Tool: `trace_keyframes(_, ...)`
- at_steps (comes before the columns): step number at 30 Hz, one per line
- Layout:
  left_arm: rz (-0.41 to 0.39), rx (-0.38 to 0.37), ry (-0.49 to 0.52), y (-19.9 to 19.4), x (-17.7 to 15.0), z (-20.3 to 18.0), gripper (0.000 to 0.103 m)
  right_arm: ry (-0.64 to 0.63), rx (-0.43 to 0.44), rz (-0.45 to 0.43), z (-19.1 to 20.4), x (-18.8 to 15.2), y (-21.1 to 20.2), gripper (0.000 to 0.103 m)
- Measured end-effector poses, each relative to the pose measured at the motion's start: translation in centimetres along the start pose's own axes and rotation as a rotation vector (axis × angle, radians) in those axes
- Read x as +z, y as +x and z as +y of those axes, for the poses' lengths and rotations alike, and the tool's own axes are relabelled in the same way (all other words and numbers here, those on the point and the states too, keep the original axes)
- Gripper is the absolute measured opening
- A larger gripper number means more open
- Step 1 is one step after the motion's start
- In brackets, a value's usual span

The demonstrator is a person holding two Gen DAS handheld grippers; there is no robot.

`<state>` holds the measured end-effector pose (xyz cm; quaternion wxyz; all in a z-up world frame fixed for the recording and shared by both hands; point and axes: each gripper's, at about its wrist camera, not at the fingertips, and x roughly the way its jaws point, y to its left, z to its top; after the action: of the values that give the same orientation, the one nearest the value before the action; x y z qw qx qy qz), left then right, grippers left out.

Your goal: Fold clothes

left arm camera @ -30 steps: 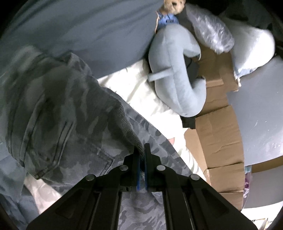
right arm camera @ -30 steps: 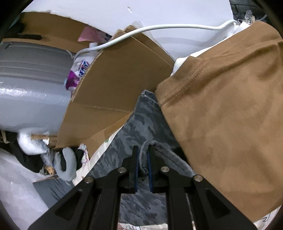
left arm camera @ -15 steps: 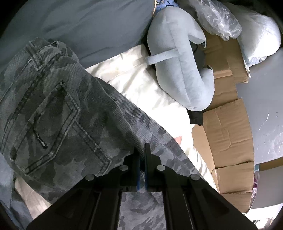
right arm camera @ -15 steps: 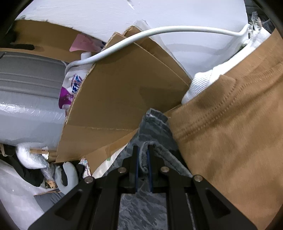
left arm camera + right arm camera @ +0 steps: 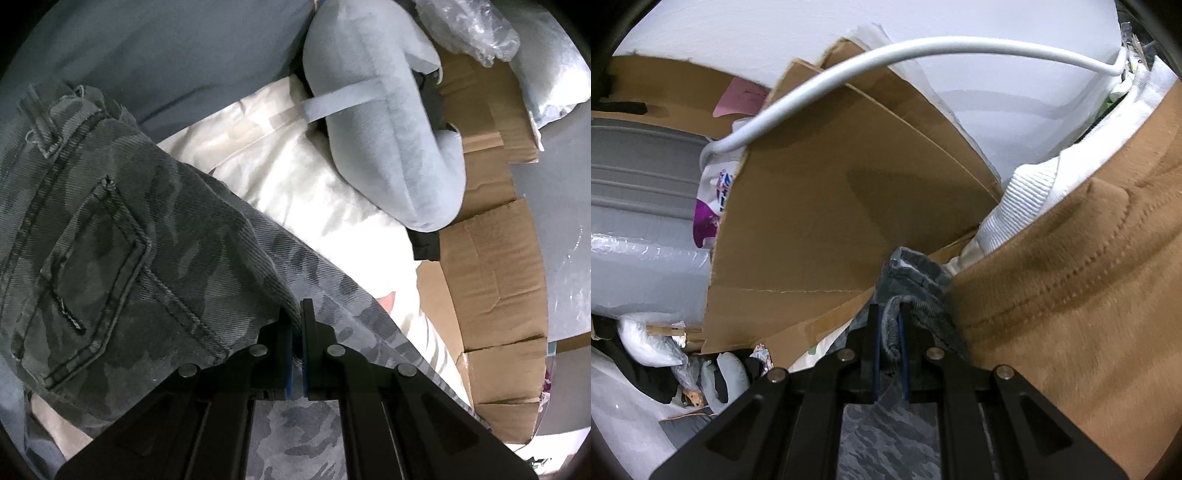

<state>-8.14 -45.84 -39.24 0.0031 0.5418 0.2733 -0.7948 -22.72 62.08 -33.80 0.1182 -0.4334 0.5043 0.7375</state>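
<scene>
Since the earlier frames, the camouflage jeans (image 5: 110, 236) have been drawn closer and their back pocket is seen sharply. Both the left tongs (image 5: 296, 317) and the right tongs (image 5: 889, 314) are clamped on jeans fabric. Beside the jeans lie a white sheet (image 5: 295, 177) and a brown garment (image 5: 1071, 314).

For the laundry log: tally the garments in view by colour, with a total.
Grey camouflage: 1, camo jeans, held by both the left gripper and the right gripper
Brown: 1, brown garment
White: 1, white ribbed garment
Total: 3
</scene>
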Motion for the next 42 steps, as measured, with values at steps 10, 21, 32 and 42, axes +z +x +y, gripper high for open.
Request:
trace_keyframes(10, 0.000, 0.007, -0.002, 1.3, 0.4, 0.4, 0.002, 0.010, 0.008, -0.059, 0.8, -0.2, 0.2, 0.007)
trace_keyframes(21, -0.006, 0.009, 0.011, 1.9, 1.5, -0.3, 0.002, 0.008, -0.062, -0.077, 2.0, 0.2, 3.0, 0.007)
trace_keyframes(32, -0.006, 0.018, -0.006, 3.5, 2.8, -0.4, 0.002, -0.001, -0.106, -0.083, 2.5, 0.2, 5.4, 0.007)
trace_keyframes(42, 0.031, 0.027, 0.017, 3.8, 4.3, -1.6, 0.003, 0.010, -0.108, -0.104, 2.9, 0.4, 6.4, 0.007)
